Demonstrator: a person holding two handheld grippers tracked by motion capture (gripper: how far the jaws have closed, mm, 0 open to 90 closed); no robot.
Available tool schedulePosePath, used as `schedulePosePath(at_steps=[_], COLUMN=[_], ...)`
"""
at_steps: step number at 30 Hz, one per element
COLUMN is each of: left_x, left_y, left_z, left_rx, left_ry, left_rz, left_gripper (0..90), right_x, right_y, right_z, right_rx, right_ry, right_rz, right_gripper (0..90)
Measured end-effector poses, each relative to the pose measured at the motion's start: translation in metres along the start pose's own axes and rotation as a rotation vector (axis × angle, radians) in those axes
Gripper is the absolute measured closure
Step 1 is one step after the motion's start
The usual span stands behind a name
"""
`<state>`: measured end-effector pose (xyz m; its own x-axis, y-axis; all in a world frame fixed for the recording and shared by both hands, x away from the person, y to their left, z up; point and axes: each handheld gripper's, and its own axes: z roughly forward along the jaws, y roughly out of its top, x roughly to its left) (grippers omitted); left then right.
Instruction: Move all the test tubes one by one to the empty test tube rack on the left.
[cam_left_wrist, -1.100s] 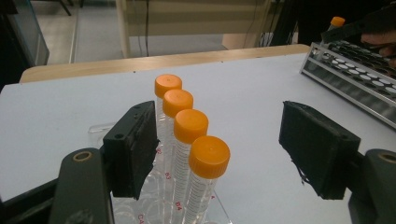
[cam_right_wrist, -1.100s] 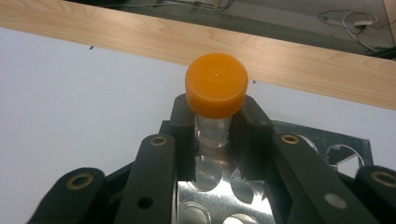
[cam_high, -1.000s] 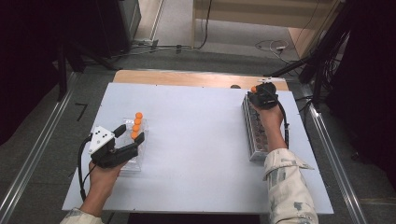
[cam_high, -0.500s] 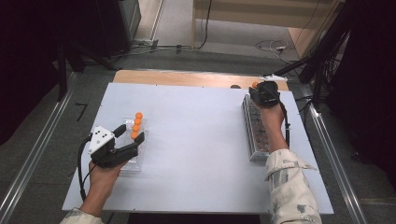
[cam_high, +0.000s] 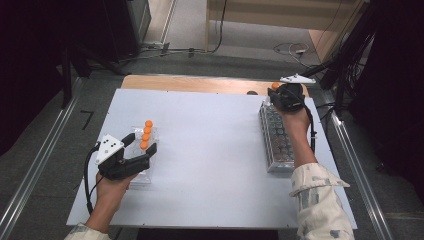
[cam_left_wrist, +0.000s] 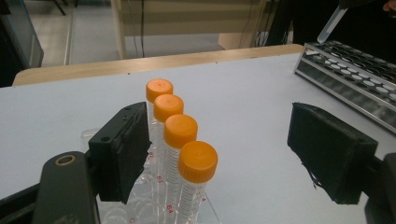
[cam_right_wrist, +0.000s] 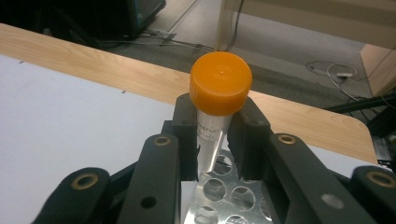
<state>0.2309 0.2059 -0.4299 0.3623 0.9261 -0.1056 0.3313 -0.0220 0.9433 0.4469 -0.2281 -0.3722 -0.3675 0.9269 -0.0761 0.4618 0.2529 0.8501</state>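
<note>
My right tool (cam_right_wrist: 214, 140) is clamped on one orange-capped tube (cam_right_wrist: 218, 100), holding it upright just above the far end of the metal rack (cam_high: 278, 140), its tip over the open holes. My left tool (cam_high: 137, 150) has just been opening its jaws, which stand apart around the clear stand (cam_high: 142, 170) well to the left of the rack, pressing on nothing. By my reckoning one tube is mid-transfer and four capped tubes (cam_left_wrist: 180, 135) wait in a row. Each is clear, slender, conical-tipped.
</note>
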Motion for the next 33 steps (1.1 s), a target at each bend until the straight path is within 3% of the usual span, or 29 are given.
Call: schedulePosePath(at_steps=[8, 17, 20, 33], left_x=[-0.006, -0.01, -0.012, -0.026], left_y=[0.003, 0.004, 0.004, 0.006], left_z=[-0.002, -0.003, -0.003, -0.001], left_rx=[-0.015, -0.021, -0.021, -0.025], left_ry=[-0.009, -0.021, -0.023, -0.068], left_rz=[0.02, 0.029, 0.034, 0.05], left_gripper=[21.0, 21.5, 21.5, 25.4], right_x=[0.033, 0.091, 0.107, 0.16], right_y=[-0.005, -0.018, -0.021, -0.034], right_z=[-0.016, -0.027, -0.029, -0.031], right_rx=[-0.004, 0.017, 0.017, 0.042], right_ry=[0.123, 0.294, 0.326, 0.463], right_rz=[-0.078, -0.209, -0.249, -0.33], right_gripper=[71.6, 71.6, 71.6, 71.6])
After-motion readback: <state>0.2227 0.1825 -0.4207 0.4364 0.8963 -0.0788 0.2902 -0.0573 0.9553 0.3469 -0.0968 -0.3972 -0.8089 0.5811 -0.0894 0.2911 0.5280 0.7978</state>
